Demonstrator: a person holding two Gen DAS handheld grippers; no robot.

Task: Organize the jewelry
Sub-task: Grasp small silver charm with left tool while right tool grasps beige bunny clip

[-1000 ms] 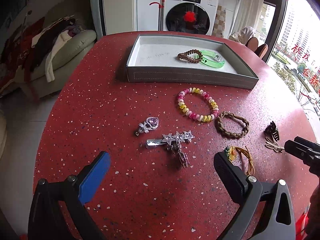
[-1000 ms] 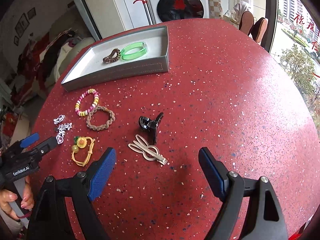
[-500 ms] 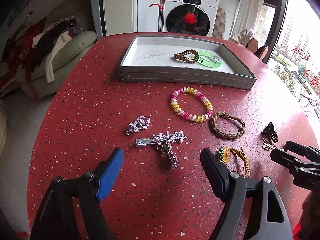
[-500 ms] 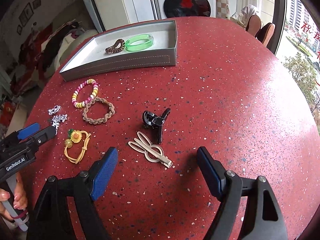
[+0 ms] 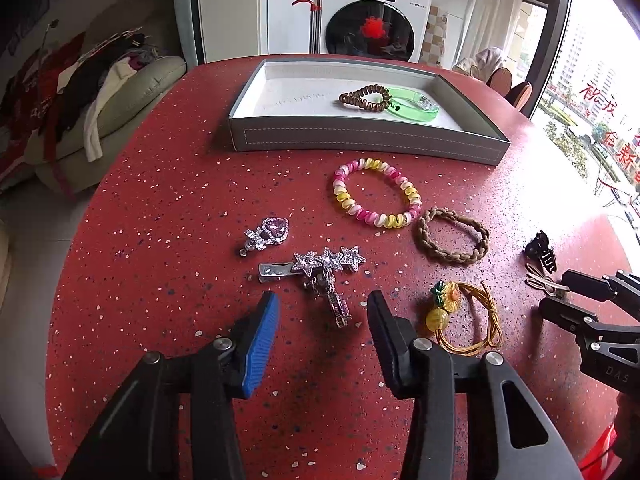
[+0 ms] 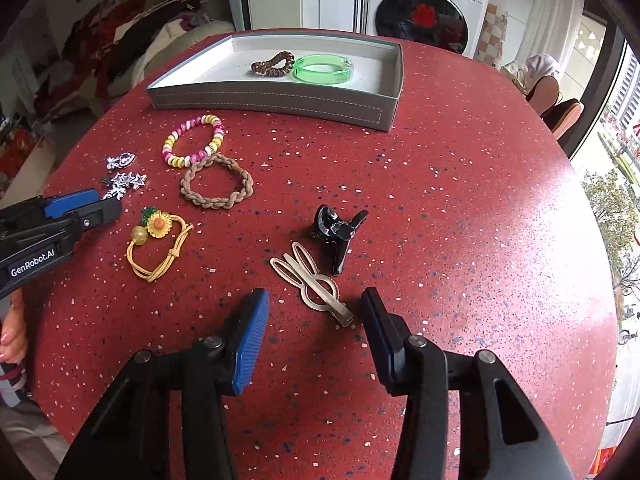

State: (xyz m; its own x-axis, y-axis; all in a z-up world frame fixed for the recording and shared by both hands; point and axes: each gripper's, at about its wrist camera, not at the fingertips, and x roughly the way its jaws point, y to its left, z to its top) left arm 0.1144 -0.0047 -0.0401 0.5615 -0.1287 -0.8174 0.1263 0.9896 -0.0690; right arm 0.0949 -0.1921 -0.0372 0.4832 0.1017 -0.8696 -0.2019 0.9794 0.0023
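Jewelry lies spread over a round red worktop point(image 5: 168, 208) with tiny white specks. At the back stands a flat grey tray point(image 5: 360, 140) with a white floor. In it a brown curly hair tie point(image 5: 365, 98) touches a see-through green bangle point(image 5: 416, 105).

In front of the tray is a shiny pink, yellow and white spiral band point(image 5: 376, 193). Just beside it is a brown braided ring point(image 5: 452, 236). To the left sits a sparkly pink heart charm point(image 5: 267, 233). Below it lies a silver clip with three glittery stars point(image 5: 316, 265), and a small chain hangs from it.

The left tool point(image 5: 322, 308) has ridged blue pads. Its jaws have just been closing. The end of the star clip's chain lies between the tips, but the pads do not touch it, so the tool is part way open and holds nothing. Just to its right is a yellow cord hair tie with a flower and a bead point(image 5: 464, 316).

The right tool point(image 6: 314, 304) has also just been closing. The flat cream clip shaped like bunny ears point(image 6: 310, 282) lies with its narrow end between the tips. The pads are not on it, so this tool is open too. A glossy black claw clip point(image 6: 338, 232) sits just behind the bunny clip.
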